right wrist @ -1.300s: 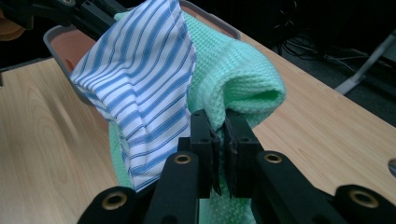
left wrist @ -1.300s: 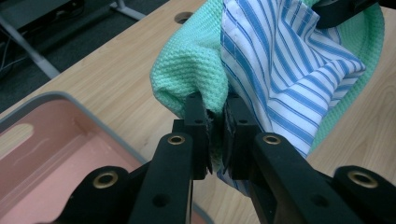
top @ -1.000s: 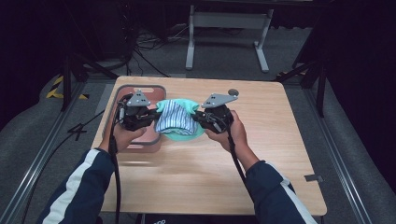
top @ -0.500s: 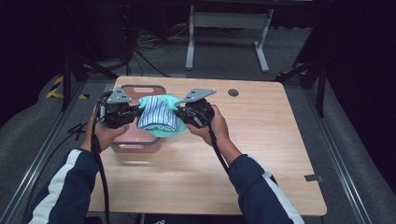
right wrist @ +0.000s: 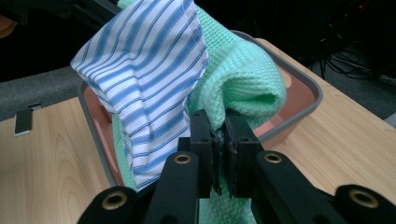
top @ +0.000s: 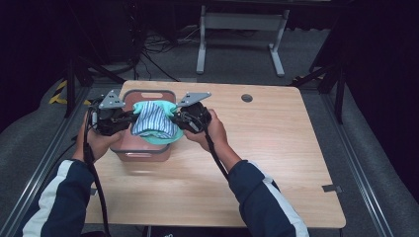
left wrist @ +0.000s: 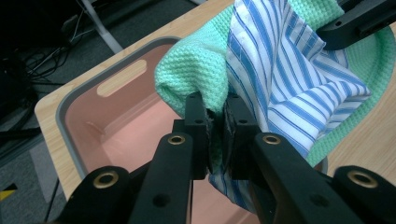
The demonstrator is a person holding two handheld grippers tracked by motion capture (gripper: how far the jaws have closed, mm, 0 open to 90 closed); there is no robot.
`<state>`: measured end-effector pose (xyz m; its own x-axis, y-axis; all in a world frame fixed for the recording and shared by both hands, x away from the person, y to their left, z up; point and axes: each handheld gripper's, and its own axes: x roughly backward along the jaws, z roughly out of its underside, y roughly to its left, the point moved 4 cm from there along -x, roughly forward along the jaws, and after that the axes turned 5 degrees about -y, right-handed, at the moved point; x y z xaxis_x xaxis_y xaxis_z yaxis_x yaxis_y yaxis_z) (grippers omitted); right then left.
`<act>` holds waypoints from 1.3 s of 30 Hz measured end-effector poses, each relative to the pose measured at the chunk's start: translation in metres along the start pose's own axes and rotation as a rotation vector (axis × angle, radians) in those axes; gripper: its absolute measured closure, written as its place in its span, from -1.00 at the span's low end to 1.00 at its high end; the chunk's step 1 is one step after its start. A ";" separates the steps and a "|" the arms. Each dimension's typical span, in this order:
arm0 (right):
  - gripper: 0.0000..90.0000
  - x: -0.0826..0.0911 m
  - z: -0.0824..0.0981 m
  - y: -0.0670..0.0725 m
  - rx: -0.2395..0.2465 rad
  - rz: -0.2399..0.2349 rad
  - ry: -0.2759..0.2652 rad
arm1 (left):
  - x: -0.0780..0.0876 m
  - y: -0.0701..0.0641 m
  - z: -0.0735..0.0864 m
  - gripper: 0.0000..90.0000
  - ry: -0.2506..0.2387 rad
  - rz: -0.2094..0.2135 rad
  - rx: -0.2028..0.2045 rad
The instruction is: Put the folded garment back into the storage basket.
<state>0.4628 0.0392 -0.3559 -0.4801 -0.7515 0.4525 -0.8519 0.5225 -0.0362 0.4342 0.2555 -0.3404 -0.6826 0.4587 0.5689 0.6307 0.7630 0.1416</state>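
On the wooden tabletop (top: 276, 163) a pink bin (top: 141, 150) with a grey rim is standing near the left edge. Above its open top the person is holding a folded bundle, a green cloth (top: 159, 138) wrapped around a blue-striped cloth (top: 150, 123). The left tool (top: 124, 118) is clamping the bundle's left end, jaws pinched tight on the fabric, and the right tool (top: 179, 117) is clamping the right end likewise. The step appears to be placing the bundle; next both tools likely need to lower together, then let go inside the bin.
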 end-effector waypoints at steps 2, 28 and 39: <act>0.85 -0.005 -0.002 0.002 -0.001 -0.008 0.001 | 0.002 0.002 0.002 0.82 0.003 -0.010 -0.004; 0.84 -0.053 -0.003 0.019 0.010 -0.052 0.047 | 0.003 0.027 0.032 0.82 0.037 -0.067 0.065; 0.84 -0.069 0.003 0.018 -0.003 -0.049 0.069 | -0.005 0.032 0.038 0.82 0.066 -0.077 0.065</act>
<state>0.4799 0.0993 -0.3904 -0.4218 -0.7467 0.5143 -0.8734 0.4868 -0.0095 0.4440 0.2949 -0.3696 -0.7013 0.3682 0.6104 0.5503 0.8239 0.1352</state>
